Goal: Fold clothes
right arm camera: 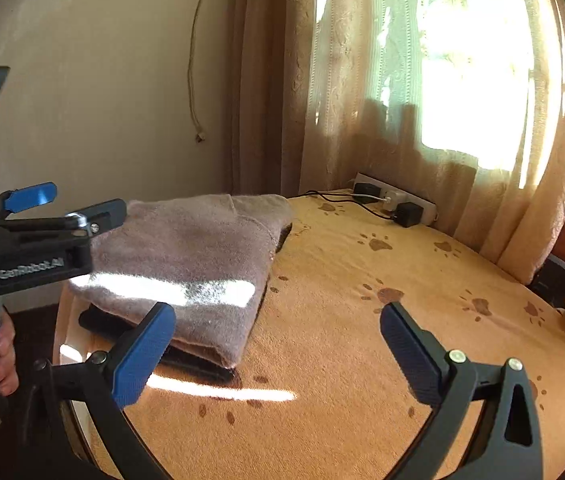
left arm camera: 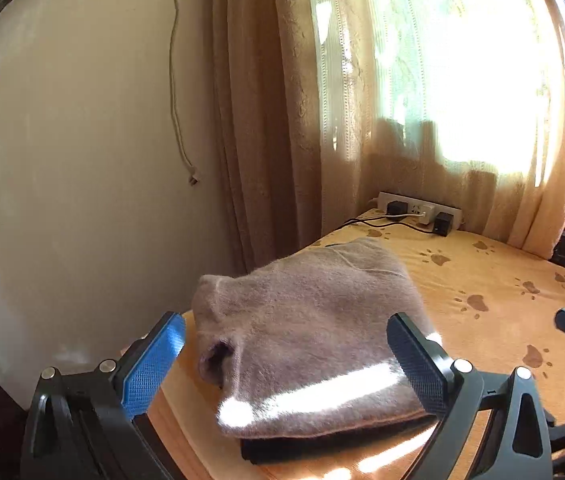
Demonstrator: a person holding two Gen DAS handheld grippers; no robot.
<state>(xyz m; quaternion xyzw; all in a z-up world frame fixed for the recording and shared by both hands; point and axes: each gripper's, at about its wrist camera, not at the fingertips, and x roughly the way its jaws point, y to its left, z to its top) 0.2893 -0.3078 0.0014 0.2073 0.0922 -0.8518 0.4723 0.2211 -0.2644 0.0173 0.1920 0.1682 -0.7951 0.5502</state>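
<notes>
Nearest, the right tool (right arm camera: 278,354) stands wide with nothing between its blue ribbed pads, over bare blanket; the left tool (left arm camera: 286,360) is likewise spread, empty, framing the folded grey sweater (left arm camera: 306,336). That garment (fuzzy, soft-napped, squared into a thick pad) lies on a dark folded item (right arm camera: 186,362) at the left edge of the bed's orange paw-print blanket (right arm camera: 362,300). The fold looks finished; next likely calls for fetching another garment. Beyond, a power strip (right arm camera: 396,200) sits below the lace curtain (right arm camera: 422,80).
</notes>
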